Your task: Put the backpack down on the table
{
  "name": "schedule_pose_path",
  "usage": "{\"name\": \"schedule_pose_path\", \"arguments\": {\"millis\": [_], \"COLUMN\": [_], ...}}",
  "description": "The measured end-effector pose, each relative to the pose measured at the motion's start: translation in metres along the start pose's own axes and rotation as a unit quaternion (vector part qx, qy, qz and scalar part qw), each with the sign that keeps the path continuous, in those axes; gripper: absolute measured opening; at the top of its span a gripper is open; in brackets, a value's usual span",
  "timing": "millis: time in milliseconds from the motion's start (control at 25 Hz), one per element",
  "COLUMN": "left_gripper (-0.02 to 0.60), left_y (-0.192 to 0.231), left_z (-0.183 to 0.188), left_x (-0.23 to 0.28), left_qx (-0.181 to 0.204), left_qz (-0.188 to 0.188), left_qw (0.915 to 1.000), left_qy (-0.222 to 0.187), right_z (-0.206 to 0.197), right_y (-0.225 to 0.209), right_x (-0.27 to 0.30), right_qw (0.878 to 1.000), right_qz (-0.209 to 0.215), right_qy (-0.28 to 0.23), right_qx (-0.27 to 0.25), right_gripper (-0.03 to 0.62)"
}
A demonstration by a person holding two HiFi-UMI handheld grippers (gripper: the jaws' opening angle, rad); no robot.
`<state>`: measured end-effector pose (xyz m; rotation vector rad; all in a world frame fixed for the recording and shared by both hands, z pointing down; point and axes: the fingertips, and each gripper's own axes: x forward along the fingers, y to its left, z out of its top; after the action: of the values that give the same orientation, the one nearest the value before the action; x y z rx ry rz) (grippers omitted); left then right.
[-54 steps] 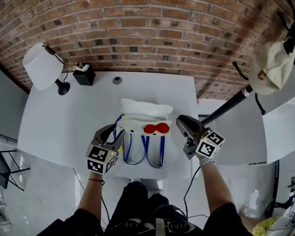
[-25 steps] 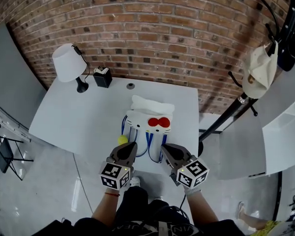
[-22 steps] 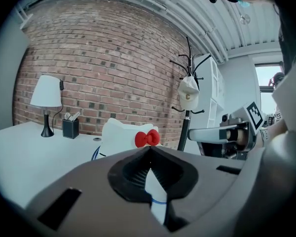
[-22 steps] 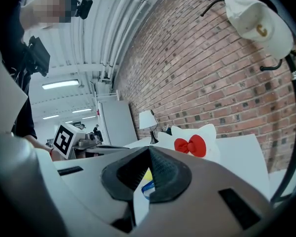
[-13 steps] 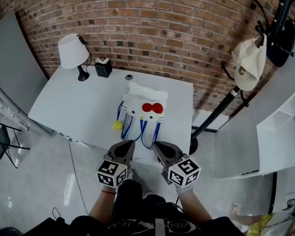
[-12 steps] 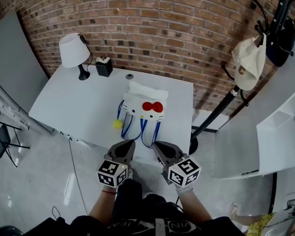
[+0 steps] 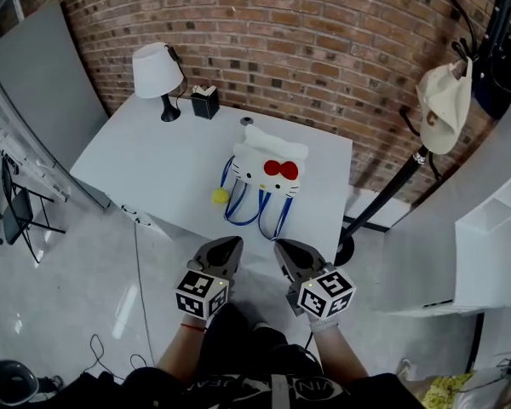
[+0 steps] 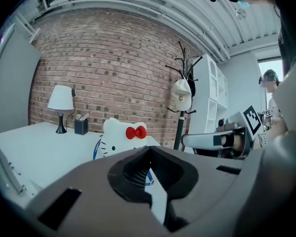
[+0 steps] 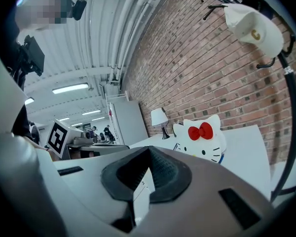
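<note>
Your backpack (image 7: 272, 170) sits on the table (image 7: 145, 164), right of centre, w/ straps trailing toward the near edge. A ball (image 7: 219, 196) lies on the table just left of the straps. Lamp (image 7: 157, 71) & box (image 7: 205, 102) stand at the far left corner, box right of lamp. Wall (image 7: 324, 49) is behind the table. Coat stand (image 7: 392, 190) w/ hat (image 7: 447, 100) is off to the right. Your left gripper (image 7: 230, 244) & right gripper (image 7: 283, 247) are side by side, nearer than the table edge.
</note>
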<state>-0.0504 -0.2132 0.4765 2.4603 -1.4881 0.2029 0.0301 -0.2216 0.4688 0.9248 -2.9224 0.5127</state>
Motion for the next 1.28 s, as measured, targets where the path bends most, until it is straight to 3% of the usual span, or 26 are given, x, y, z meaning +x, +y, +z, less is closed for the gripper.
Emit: {"name": "schedule_pose_path", "arguments": {"millis": [400, 840, 1280], "left_gripper": [0.006, 0.006, 0.006], "left_y": [0.001, 0.015, -0.008], "left_z": [0.006, -0.026, -0.040], "left_x": [-0.016, -0.070, -0.109], "left_qx": [0.008, -0.020, -0.018], "left_qz": [-0.004, -0.002, -0.035], "left_qw": [1.0000, 0.9997, 0.9992], "left_qy": [-0.003, 0.015, 0.009], "right_z": [0.003, -0.019, -0.037], "right_y": [0.022, 0.064, 0.102], "right_x": [0.004, 0.003, -0.023], "right_qw": [1.000, 1.000, 0.999], "right_qz": [0.006, -0.016, -0.047], "right_qy": [-0.011, -0.004, -0.005], "right_qx": [-0.003, 0.006, 0.006], "right_gripper": [0.000, 0.000, 0.000]}}
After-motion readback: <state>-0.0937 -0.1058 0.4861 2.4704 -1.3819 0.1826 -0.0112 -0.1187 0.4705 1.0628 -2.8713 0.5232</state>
